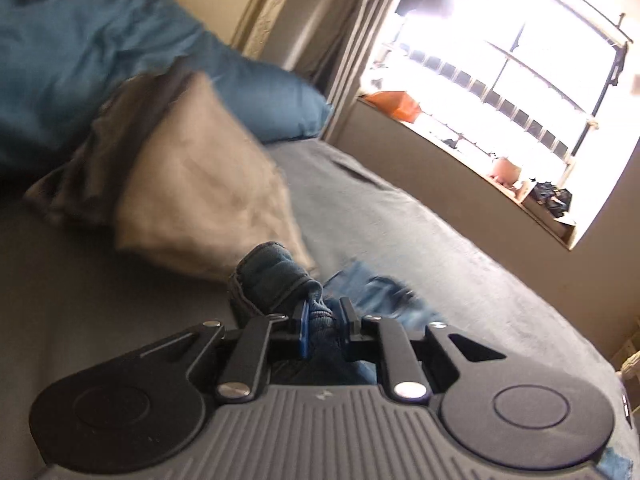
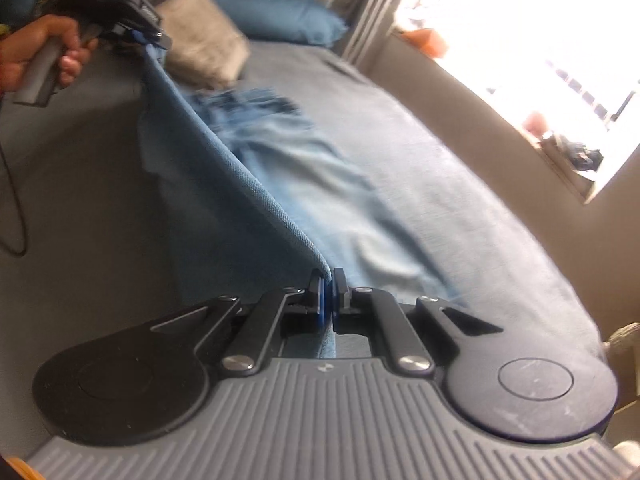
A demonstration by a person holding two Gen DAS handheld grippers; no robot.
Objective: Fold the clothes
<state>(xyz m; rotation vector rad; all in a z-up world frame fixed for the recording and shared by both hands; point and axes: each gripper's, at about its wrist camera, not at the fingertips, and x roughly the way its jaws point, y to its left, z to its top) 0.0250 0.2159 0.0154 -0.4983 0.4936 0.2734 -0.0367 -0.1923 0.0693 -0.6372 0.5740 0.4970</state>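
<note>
Both grippers, left gripper and right gripper, pinch the faded blue denim jeans (edge stretched between them). A thin pinch could slip, dropping the jeans onto the grey bedspread below.

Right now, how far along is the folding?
Done: both grips set. In hand: the left gripper pinches a bunched end of the jeans, the right gripper the other end, one edge stretched between them above the bed. Left: no fold is laid yet.

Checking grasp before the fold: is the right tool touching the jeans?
Touching. The right wrist view shows the right tool shut on an edge of the jeans, the fabric pinched between its pads and stretched taut up to the left tool.
</note>
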